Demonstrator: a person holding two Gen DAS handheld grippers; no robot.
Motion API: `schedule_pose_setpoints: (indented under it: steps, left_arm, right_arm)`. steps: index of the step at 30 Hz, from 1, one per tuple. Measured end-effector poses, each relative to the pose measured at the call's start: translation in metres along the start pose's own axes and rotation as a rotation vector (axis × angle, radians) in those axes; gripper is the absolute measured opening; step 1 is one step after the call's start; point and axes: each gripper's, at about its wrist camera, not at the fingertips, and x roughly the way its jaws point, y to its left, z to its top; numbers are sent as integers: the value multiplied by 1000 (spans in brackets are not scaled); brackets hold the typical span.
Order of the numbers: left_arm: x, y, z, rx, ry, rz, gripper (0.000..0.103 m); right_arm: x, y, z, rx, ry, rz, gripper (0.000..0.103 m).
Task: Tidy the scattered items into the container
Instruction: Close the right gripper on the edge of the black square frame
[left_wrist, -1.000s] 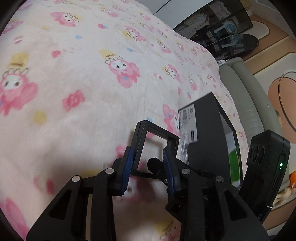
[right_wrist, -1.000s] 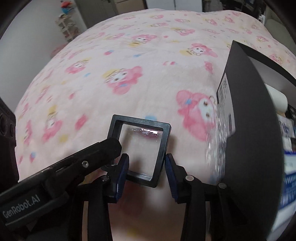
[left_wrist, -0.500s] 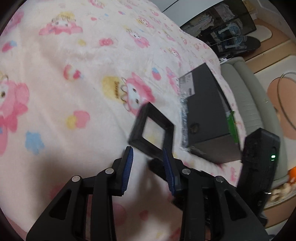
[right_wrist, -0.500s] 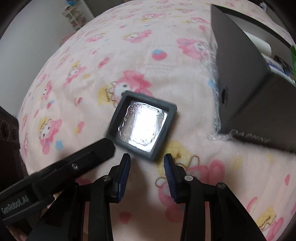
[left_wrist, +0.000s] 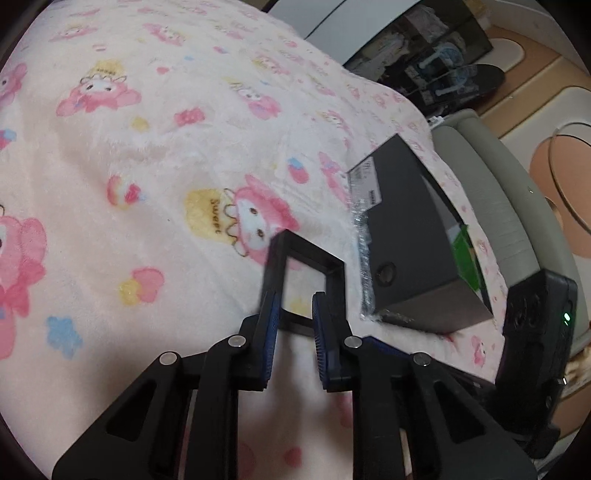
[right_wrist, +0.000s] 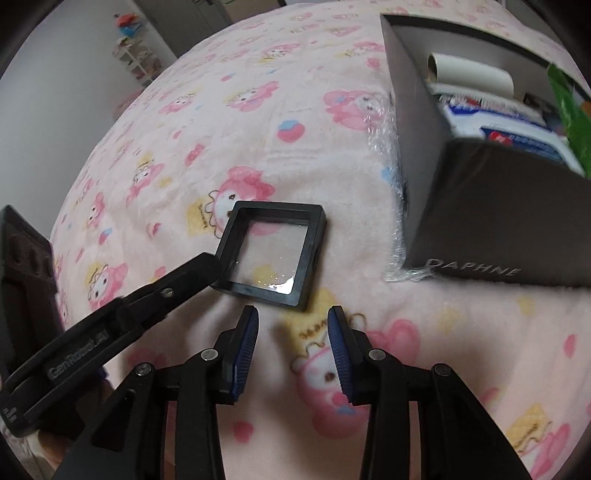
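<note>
While the left tongs (left_wrist: 291, 314) close on the black display frame (right_wrist: 271, 253), its near left corner sits between the narrowing jaws, the frame lying tilted on the pink blanket (right_wrist: 184, 147) just left of the dark box (right_wrist: 480, 206). Right tongs (right_wrist: 293, 332) hover half open with nothing in them, just short of the frame's near edge. Risky: that corner pinch looks shallow, so the frame could swing or slip out, and its clear film could dent.
</note>
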Motion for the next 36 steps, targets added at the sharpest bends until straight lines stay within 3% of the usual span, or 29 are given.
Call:
schedule_pose_setpoints:
  steps: [5, 8, 12, 16, 21, 23, 29, 32, 36]
  left_arm:
    - [4, 10, 5, -31, -10, 45, 17]
    - [10, 18, 10, -55, -11, 19, 24]
    - [31, 21, 9, -58, 83, 9, 22]
    - [18, 13, 6, -28, 69, -1, 22]
    - [-2, 18, -6, -69, 63, -90, 29]
    - [-4, 20, -3, -76, 42, -69, 29]
    - [21, 27, 4, -101, 90, -10, 29]
    - [31, 19, -2, -58, 127, -5, 28]
    - [19, 15, -10, -48, 110, -30, 27]
  right_arm:
    - [4, -4, 7, 21, -14, -2, 35]
    - [16, -4, 10, 29, 0, 35, 35]
    - [23, 4, 14, -25, 3, 69, 35]
    - [22, 6, 17, -41, 1, 100, 33]
    - [11, 6, 15, -79, 32, 161, 33]
    - [7, 7, 13, -100, 41, 175, 33]
    - [23, -3, 10, -56, 56, 120, 33]
    - [36, -6, 8, -34, 72, 112, 33]
    - [25, 1, 5, -76, 71, 98, 30]
